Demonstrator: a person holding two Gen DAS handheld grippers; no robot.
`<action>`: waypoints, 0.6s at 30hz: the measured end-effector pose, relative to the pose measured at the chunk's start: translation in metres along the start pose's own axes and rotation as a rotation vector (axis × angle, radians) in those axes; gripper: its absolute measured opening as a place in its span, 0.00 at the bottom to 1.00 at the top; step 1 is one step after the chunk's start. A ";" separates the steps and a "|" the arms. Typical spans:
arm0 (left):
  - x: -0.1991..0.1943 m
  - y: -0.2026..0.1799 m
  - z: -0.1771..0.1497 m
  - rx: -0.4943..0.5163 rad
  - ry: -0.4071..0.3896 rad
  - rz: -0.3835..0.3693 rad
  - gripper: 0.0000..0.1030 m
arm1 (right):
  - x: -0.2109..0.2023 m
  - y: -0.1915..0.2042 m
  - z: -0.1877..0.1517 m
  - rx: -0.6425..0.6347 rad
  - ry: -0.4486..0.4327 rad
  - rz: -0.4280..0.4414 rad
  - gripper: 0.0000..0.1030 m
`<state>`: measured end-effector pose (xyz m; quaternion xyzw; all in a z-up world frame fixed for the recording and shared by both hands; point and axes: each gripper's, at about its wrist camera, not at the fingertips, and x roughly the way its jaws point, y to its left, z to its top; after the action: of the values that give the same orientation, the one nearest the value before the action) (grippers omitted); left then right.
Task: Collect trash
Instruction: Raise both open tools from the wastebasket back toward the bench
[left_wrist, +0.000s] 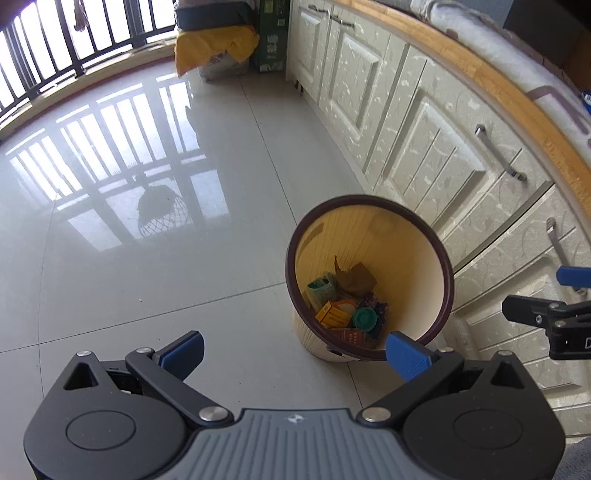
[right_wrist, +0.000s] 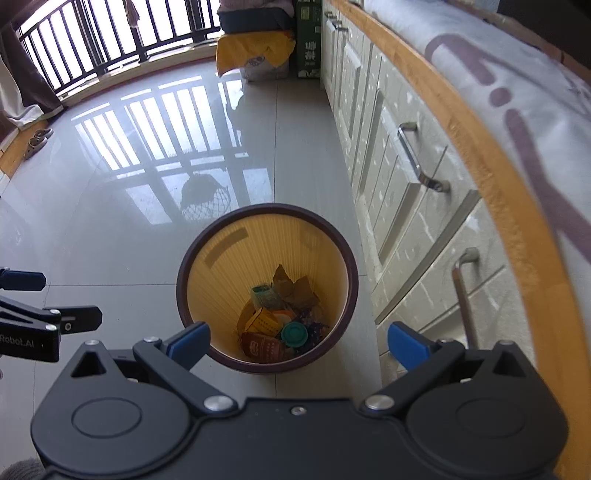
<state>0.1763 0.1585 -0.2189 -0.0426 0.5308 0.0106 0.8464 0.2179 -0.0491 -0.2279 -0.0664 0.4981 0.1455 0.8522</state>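
A cream waste bin with a dark brown rim (left_wrist: 441, 258) (right_wrist: 341, 243) stands on the tiled floor beside the cabinets. Inside lie several pieces of trash: a green round lid (left_wrist: 365, 318) (right_wrist: 294, 333), an orange box (left_wrist: 332, 314) (right_wrist: 264, 323), brown paper (left_wrist: 356, 278) (right_wrist: 295, 290) and a green wrapper (left_wrist: 323, 288) (right_wrist: 263, 294). My left gripper (left_wrist: 295, 352) is open and empty, above the floor just left of the bin. My right gripper (right_wrist: 299, 341) is open and empty, directly over the bin's near rim. Each gripper shows at the edge of the other's view.
White cabinets with metal handles (left_wrist: 498, 151) (right_wrist: 417, 158) run along the right under a wooden-edged counter (right_wrist: 480, 140). A yellow-covered box (left_wrist: 214, 48) (right_wrist: 255, 51) and a green carton (left_wrist: 271, 37) stand at the far end. Window bars (left_wrist: 74, 33) line the far wall.
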 end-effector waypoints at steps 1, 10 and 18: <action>-0.005 -0.001 -0.001 -0.002 -0.007 -0.002 1.00 | -0.005 -0.001 -0.002 0.002 -0.006 0.000 1.00; -0.052 -0.010 -0.009 -0.006 -0.109 -0.010 1.00 | -0.061 -0.008 -0.013 0.014 -0.131 -0.015 1.00; -0.096 -0.025 -0.008 -0.027 -0.240 -0.033 1.00 | -0.123 -0.023 -0.018 0.056 -0.304 -0.025 1.00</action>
<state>0.1294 0.1358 -0.1347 -0.0612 0.4247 0.0090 0.9032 0.1533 -0.0983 -0.1308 -0.0261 0.3662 0.1295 0.9211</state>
